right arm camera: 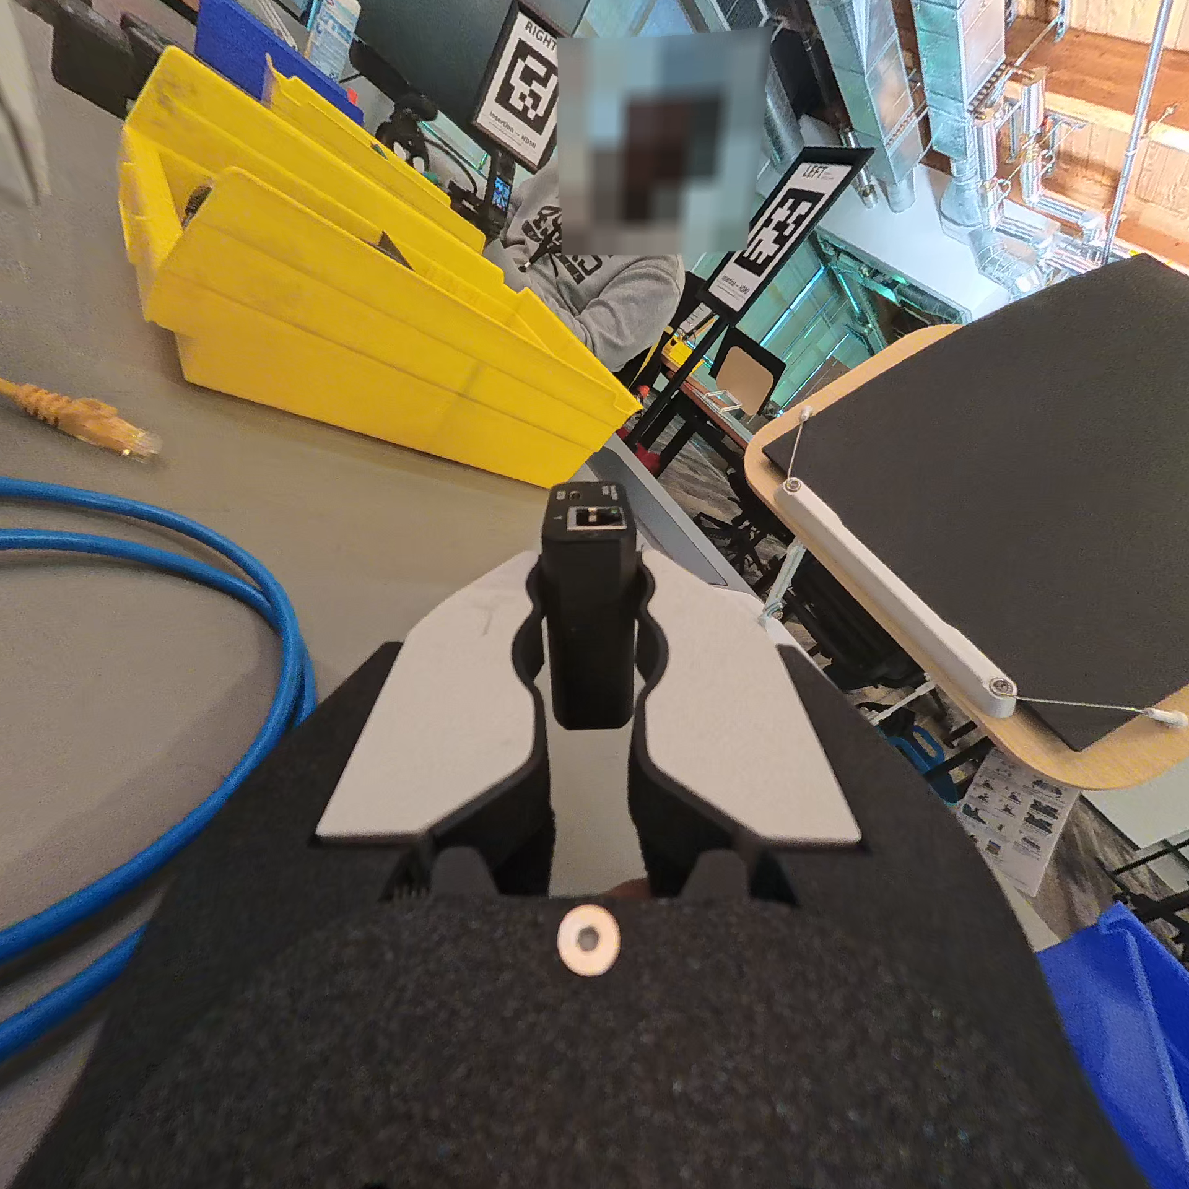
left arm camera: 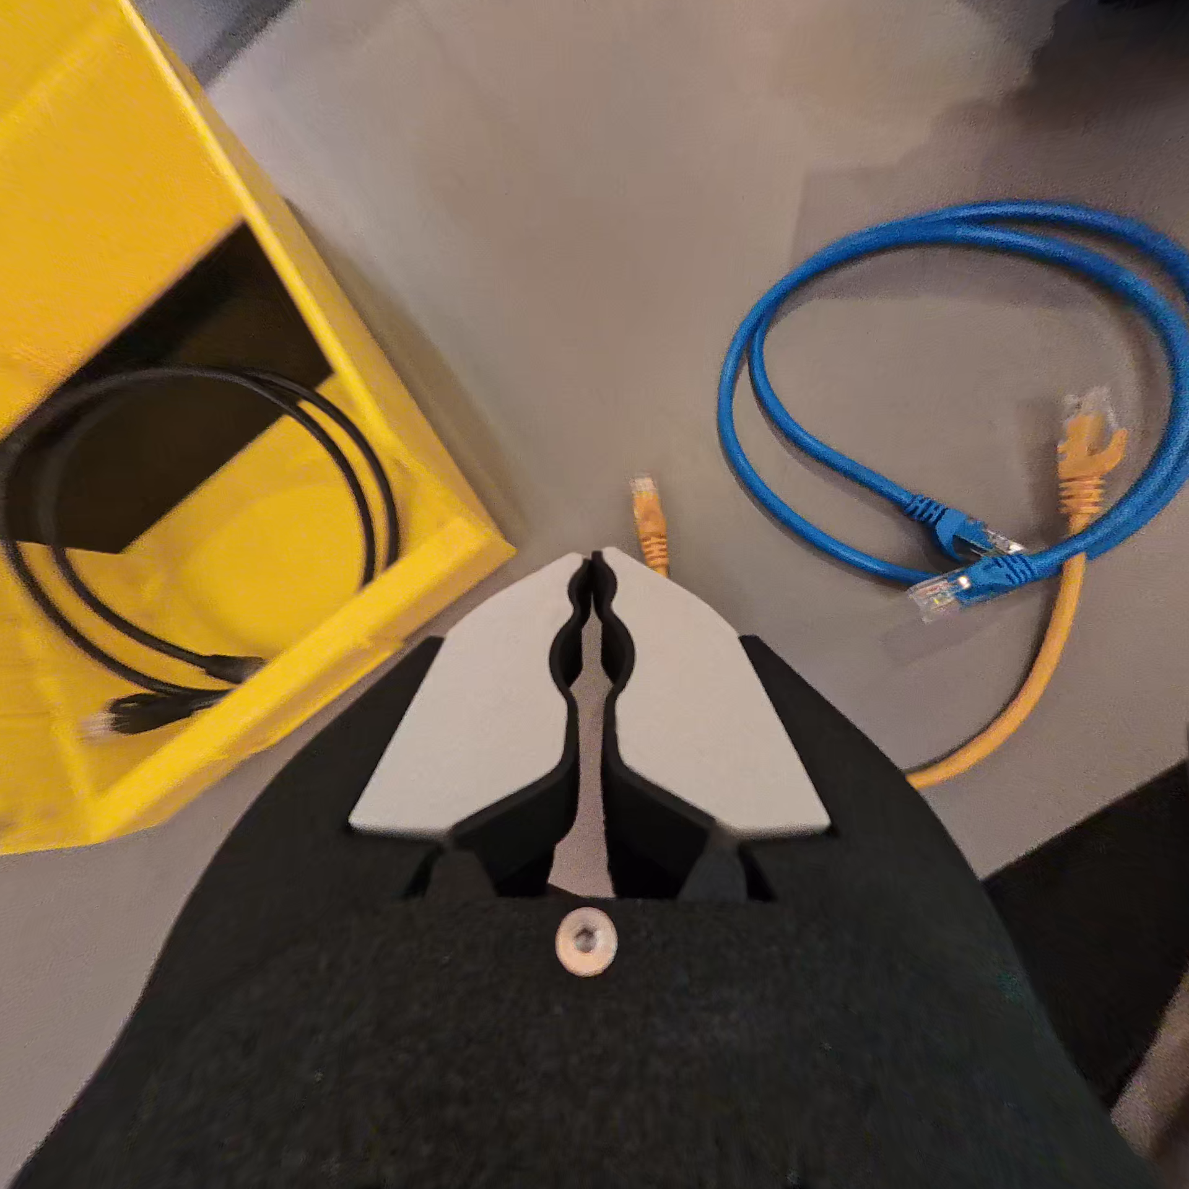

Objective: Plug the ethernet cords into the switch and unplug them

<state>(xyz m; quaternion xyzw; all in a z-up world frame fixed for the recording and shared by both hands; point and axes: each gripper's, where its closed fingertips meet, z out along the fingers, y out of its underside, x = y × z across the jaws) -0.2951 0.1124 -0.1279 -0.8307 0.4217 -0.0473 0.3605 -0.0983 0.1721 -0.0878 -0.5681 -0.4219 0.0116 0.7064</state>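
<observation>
The right gripper (right arm camera: 589, 579) was clamped on the switch (right arm camera: 587, 617), a small black box held lengthwise between its fingers, with one port facing away from the camera and small white markings around that port. The left gripper (left arm camera: 592, 563) had its fingertips pressed together with nothing between them, poised above the grey table (left arm camera: 579, 257).

Just past the left fingertips lay one plug of the yellow ethernet cord (left arm camera: 650, 524); its other plug lay farther right, its cable passing under the blue ethernet cord (left arm camera: 836, 360), which sat coiled on the table with both clear plugs side by side. A black cord (left arm camera: 212, 515) was looped inside a yellow bin (left arm camera: 309, 309) at the left.

From the right wrist view, stacked yellow bins (right arm camera: 386, 360) stood near the table's far edge, beyond the switch. Behind them two black-and-white marker boards (right arm camera: 524, 83) bore printed patterns and lettering, and a person in a grey printed sweatshirt (right arm camera: 598, 283) sat between them.
</observation>
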